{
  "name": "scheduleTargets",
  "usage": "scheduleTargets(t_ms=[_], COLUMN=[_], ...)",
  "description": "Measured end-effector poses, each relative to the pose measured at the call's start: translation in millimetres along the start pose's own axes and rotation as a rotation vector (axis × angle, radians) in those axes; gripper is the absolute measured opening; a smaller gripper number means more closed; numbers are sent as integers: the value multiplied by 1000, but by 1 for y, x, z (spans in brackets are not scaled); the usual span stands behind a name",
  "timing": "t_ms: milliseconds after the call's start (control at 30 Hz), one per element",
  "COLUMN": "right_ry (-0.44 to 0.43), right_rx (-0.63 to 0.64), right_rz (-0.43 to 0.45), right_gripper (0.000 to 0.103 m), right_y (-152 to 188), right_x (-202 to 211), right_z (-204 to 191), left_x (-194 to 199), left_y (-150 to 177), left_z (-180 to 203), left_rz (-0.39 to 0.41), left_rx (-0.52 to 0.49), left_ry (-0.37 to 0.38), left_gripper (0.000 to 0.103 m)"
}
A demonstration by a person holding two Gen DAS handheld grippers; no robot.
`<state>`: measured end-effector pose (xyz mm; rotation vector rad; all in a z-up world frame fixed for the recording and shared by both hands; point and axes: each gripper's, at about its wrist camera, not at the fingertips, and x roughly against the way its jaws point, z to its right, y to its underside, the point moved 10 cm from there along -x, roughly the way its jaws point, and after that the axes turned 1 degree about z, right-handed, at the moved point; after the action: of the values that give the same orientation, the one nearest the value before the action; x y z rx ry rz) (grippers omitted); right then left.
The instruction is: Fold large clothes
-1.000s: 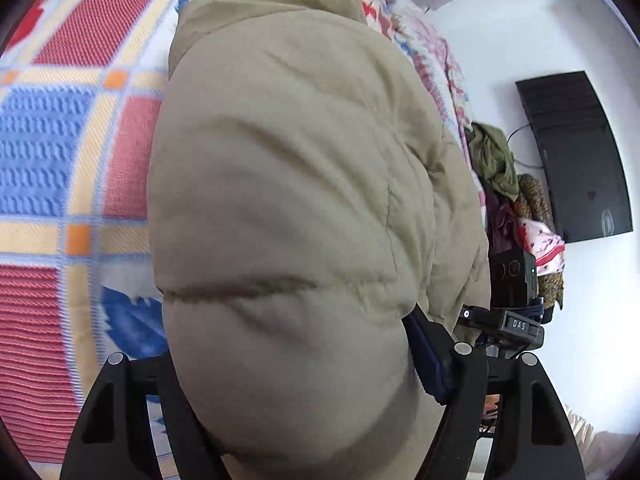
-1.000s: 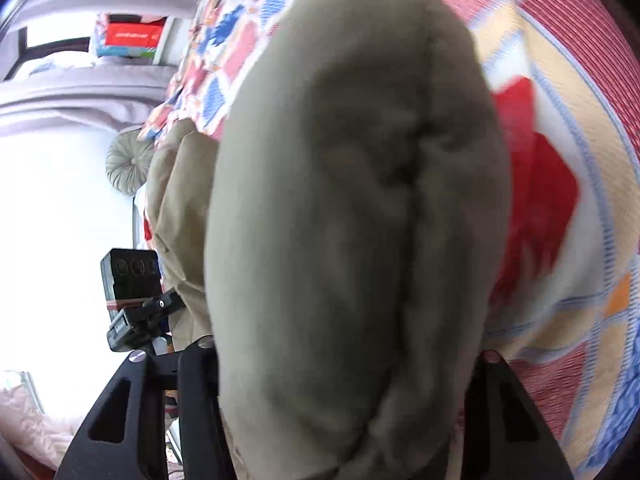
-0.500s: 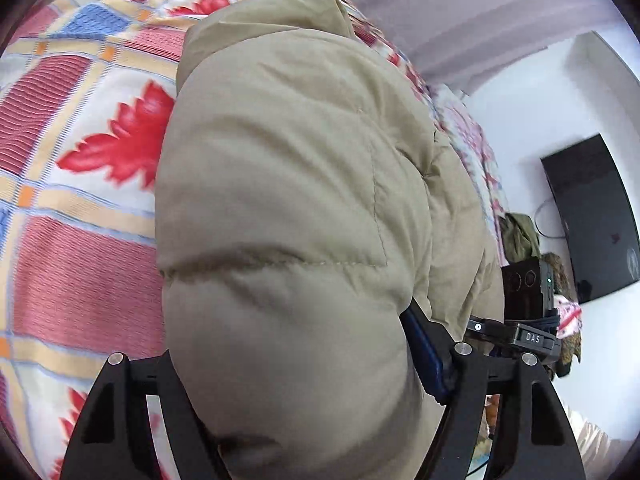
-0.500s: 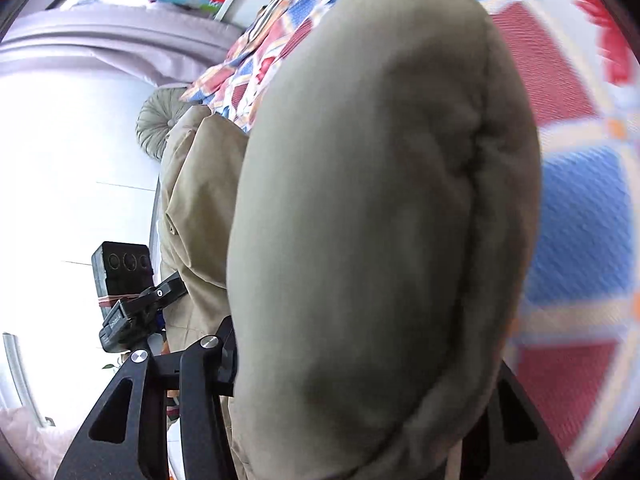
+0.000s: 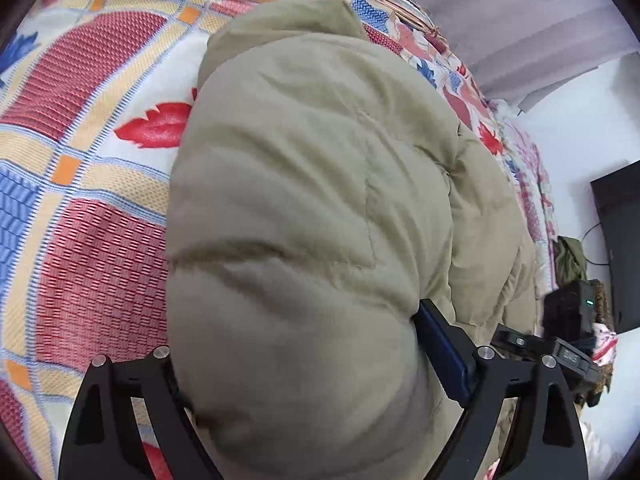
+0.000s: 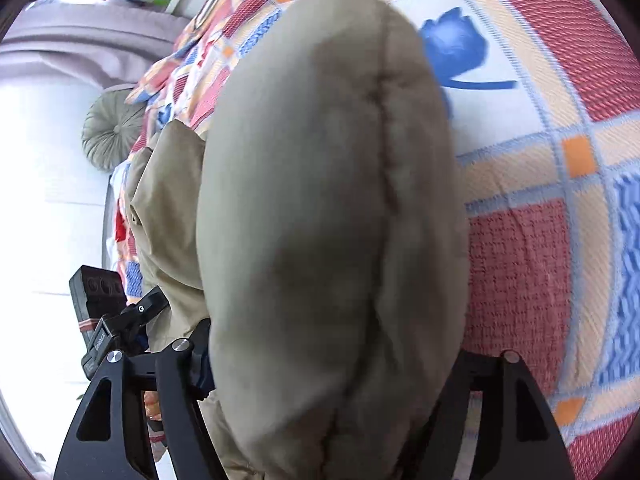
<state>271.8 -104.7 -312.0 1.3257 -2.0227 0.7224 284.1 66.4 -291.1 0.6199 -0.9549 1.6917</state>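
A puffy khaki down jacket [image 5: 304, 216] fills the left wrist view and bulges between my left gripper's black fingers [image 5: 440, 344]. My left gripper [image 5: 296, 364] is shut on a thick fold of it. In the right wrist view the same jacket [image 6: 328, 216] swells between my right gripper's fingers [image 6: 180, 384]. My right gripper [image 6: 332, 380] is shut on it too. The jacket hangs over a patchwork bedspread [image 5: 92, 224]. The fingertips are hidden in the padding.
The bedspread [image 6: 560, 184] of red, blue and cream squares covers the bed. A round green cushion [image 6: 114, 132] lies at the bed's far end. A dark screen [image 5: 616, 240] hangs on the white wall, with piled clothes [image 5: 568, 256] below it.
Both grippers have swung with the jacket still gripped; the bedspread pattern slid past behind it and more of the bed's far end and curtain came into view.
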Motion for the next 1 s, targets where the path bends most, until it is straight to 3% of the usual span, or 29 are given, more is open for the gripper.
scheduleTargets(t_ms=[133, 233, 267, 300, 333, 367, 400, 467, 533, 633, 767, 900, 1000], right_ry=[111, 204, 222, 229, 224, 220, 216, 186, 162, 216, 297, 274, 275], right_rx=[47, 101, 114, 130, 150, 175, 197, 245, 293, 345, 271, 155, 124], right_rz=[65, 143, 171, 201, 220, 225, 223, 192, 151, 105, 47, 40, 35], right_gripper=[74, 74, 74, 66, 59, 45, 34, 23, 19, 18, 7, 2, 2], right_y=[6, 12, 11, 13, 17, 21, 24, 37, 57, 70, 104, 127, 135], right_x=[37, 73, 83, 93, 100, 103, 106, 104, 102, 76, 58, 50, 41], right_z=[0, -8, -11, -18, -28, -37, -38, -52, -54, -48, -4, 35, 46], left_x=[30, 57, 64, 67, 67, 63, 55, 35, 18, -2, -17, -24, -19], left_y=[-12, -30, -38, -45, -54, -60, -63, -63, -55, -42, -19, -4, -2], left_z=[3, 14, 20, 30, 38, 47, 59, 78, 91, 102, 115, 124, 125], left_rz=[88, 182, 208, 228, 230, 227, 218, 195, 169, 154, 140, 138, 136], left_rx=[-60, -96, -109, -130, -148, -171, -200, -246, -272, -300, -393, -451, -434], left_ry=[-114, -140, -133, -129, -130, -130, -131, -143, -169, -206, -250, -277, -289], left_gripper=[92, 91, 86, 79, 78, 78, 78, 78, 78, 78, 79, 79, 79])
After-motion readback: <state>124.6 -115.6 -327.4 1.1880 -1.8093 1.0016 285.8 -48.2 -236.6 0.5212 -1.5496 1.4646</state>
